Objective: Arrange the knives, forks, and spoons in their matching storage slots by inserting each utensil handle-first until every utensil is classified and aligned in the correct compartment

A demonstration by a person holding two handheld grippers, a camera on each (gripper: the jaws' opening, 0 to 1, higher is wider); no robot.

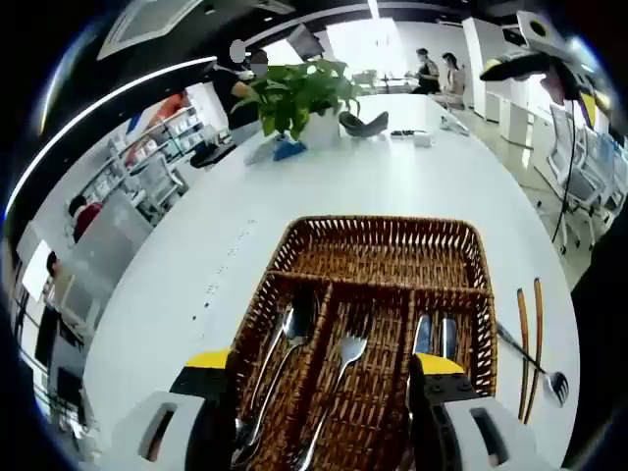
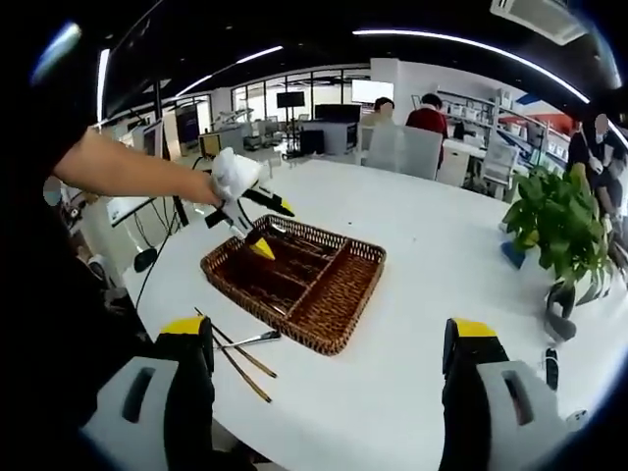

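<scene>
Writing we cannot read anywhere. Wicker tray [image 1: 385, 257] on the white table [image 1: 392, 182] holds spoons [image 1: 285, 339], a fork [image 1: 343, 358] and knives [image 1: 434, 334]. Our left gripper [image 1: 324, 392] and right gripper [image 2: 329, 353] stand released, and chopsticks [image 1: 528, 339] lie beside the tray.

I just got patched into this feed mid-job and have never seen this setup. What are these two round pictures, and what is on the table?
There is no robot arm here: a person holds a two-jaw gripper in each hand, and a fisheye camera rides on each one.

The left gripper view looks down over a wicker cutlery tray on a white table. Spoons, a fork and knives already lie in separate slots. Beside the tray lie chopsticks and one loose utensil.

The right gripper view sees the same tray from farther off, with the left gripper hovering over it. The right gripper is open and holds nothing. A potted plant stands further along the table.
</scene>
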